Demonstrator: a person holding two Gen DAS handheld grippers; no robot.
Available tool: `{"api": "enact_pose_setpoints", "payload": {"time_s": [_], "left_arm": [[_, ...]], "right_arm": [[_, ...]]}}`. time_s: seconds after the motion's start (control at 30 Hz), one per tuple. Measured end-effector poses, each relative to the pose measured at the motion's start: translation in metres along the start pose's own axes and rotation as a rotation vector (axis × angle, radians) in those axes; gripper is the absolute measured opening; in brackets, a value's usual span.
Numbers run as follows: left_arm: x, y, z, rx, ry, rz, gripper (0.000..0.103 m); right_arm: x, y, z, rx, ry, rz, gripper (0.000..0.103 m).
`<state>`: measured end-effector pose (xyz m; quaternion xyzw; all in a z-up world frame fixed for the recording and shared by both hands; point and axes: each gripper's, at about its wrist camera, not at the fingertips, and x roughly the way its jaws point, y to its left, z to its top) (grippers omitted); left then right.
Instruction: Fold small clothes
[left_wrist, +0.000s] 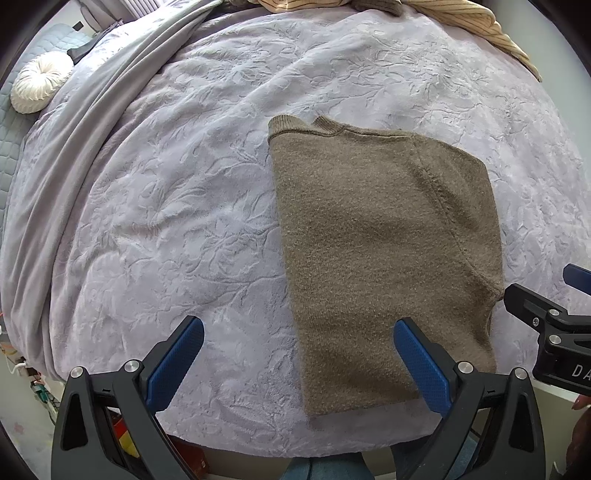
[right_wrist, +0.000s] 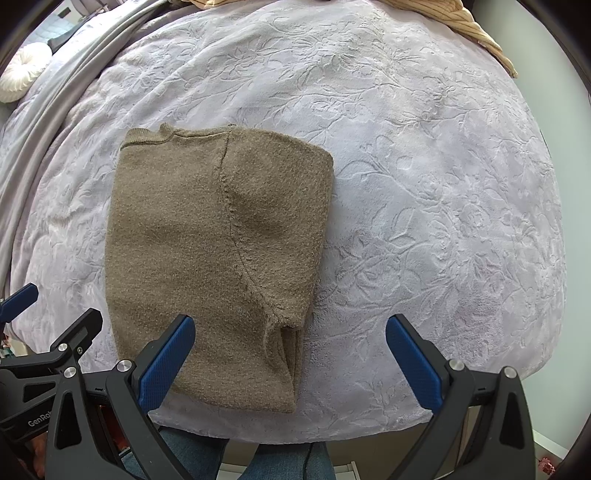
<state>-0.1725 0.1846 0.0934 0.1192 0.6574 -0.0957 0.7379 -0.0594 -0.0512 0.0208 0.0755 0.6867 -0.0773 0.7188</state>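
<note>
On the bed (left_wrist: 184, 184), atop a lilac blanket (right_wrist: 424, 184) embossed with leaves and flowers, one brown knitted sweater (left_wrist: 376, 251) — folded into a tall rectangle, ribbed neck at the far end, hem close to the bed's near edge. Flat against the blanket, one sleeve seam curving down the upper layer, a small tuck of fabric near the lower right corner in the right wrist view.

Left hand-held gripper (left_wrist: 297, 365): fingers spread wide, holding nothing, hovering over the near edge of the bed. Right blue pad (left_wrist: 421, 369) over the sweater's lower right part, left pad out over bare blanket; whether touching the fabric, cannot tell. Sweater mostly ahead and to the right of this gripper.

Right hand-held gripper (right_wrist: 290, 363): likewise spread wide and gripping nothing. Left blue pad (right_wrist: 166, 362) over the sweater's lower left part, right pad above bare blanket, well apart from the sweater. Sweater ahead and to the left here — so lying between the two grippers, each with its inner finger over a lower corner.

Each gripper visible at the edge of the other's view, just beside the sweater.

Counted: one sweater, two grippers, four blue pads. Also one round white pleated cushion (left_wrist: 40, 83) far left, one grey sheet (left_wrist: 92, 129) draped along the blanket's left side, one tan striped garment (left_wrist: 476, 22) heaped at the far end of the bed.
</note>
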Motion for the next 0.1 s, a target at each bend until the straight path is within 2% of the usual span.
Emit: {"api": "enact_pose_setpoints", "payload": {"time_s": [0.1], "left_arm": [[0.0009,0.0005,0.0003,-0.001,0.004,-0.013,0.103]], "right_arm": [[0.0005,0.0000,0.0015,0.000,0.003,-0.002,0.103]]}}
